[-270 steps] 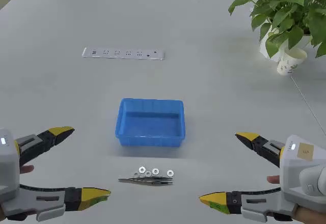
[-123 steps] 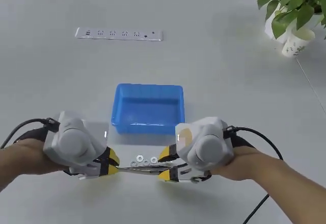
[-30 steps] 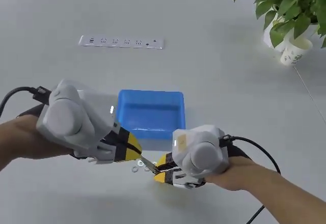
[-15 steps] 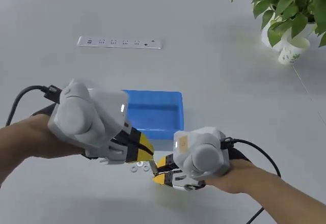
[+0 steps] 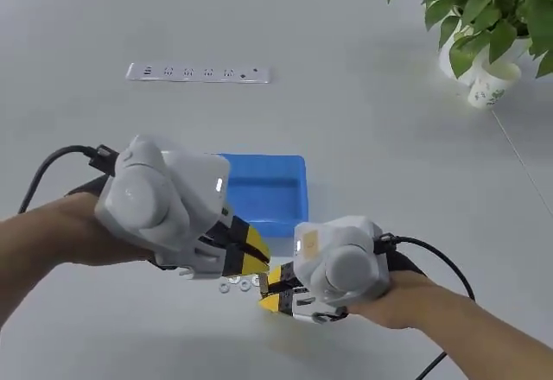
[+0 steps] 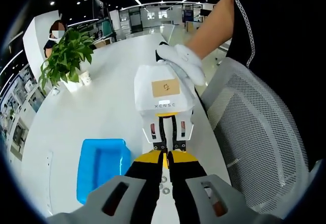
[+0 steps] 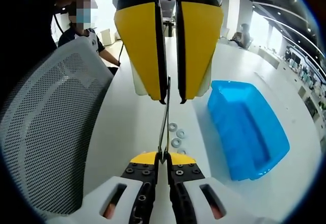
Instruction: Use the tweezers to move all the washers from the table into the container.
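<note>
The right tool (image 7: 162, 159) is clamped on one end of the tweezers (image 7: 165, 117), its yellow tips pressed together around the thin metal. The tweezers run straight out from it, lifted above the tabletop (image 5: 371, 147), to the left tool (image 7: 171, 99), which faces it head-on. The left tool's jaws stand nearly together with a narrow slit between them. The far end of the tweezers reaches into that slit, but I cannot tell whether it is pinched there.

Both tools meet on the near side of the container (image 5: 275, 192), just off its near wall. The washers (image 5: 238, 284) lie flat in a short row below the tools, near the container's near wall but apart from it, and the tweezers pass over them without touching.

Past the container's far wall the grey tabletop runs open up to a white power strip (image 5: 197, 72). To the container's far right, well apart, a green plant (image 5: 484, 4) and a paper cup (image 5: 486, 95) stand by the tabletop's edge. A black cable (image 5: 54, 166) trails from the left tool.

The tabletop is plain, matt and pale grey. A white mesh chair (image 7: 46, 132) stands at its near edge, opposite the container, and beyond it is an office hall with ceiling lights
</note>
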A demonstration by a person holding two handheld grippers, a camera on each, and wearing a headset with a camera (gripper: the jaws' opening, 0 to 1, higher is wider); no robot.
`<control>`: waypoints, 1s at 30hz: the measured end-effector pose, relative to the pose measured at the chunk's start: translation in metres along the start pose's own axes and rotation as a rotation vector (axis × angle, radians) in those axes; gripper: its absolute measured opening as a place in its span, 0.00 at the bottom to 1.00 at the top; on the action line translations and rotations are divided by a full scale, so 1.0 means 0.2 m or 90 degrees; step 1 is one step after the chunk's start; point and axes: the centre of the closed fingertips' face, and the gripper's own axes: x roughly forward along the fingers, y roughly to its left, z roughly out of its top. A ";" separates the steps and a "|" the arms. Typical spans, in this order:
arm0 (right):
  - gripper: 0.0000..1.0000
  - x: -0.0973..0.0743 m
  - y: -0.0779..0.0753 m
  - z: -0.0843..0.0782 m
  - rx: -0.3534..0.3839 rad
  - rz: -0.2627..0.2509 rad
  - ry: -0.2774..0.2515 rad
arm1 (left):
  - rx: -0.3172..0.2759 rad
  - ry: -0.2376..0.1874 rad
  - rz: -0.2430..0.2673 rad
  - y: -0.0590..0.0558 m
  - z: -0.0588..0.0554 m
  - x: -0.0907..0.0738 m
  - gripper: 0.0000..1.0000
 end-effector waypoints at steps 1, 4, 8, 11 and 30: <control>0.08 0.00 0.00 0.00 -0.001 0.000 0.000 | 0.001 0.003 0.000 0.00 -0.01 0.00 0.11; 0.08 0.00 0.00 0.00 -0.002 0.000 0.000 | 0.000 0.008 -0.004 0.00 -0.02 0.00 0.12; 0.08 0.00 0.00 0.00 -0.001 0.001 0.001 | 0.002 0.017 -0.013 -0.02 -0.05 0.03 0.14; 0.08 0.00 0.00 0.00 -0.002 0.001 0.001 | -0.004 0.003 -0.015 -0.02 -0.05 0.05 0.13; 0.09 0.00 0.00 0.00 0.003 0.003 -0.001 | -0.033 -0.024 -0.017 -0.03 -0.07 0.09 0.07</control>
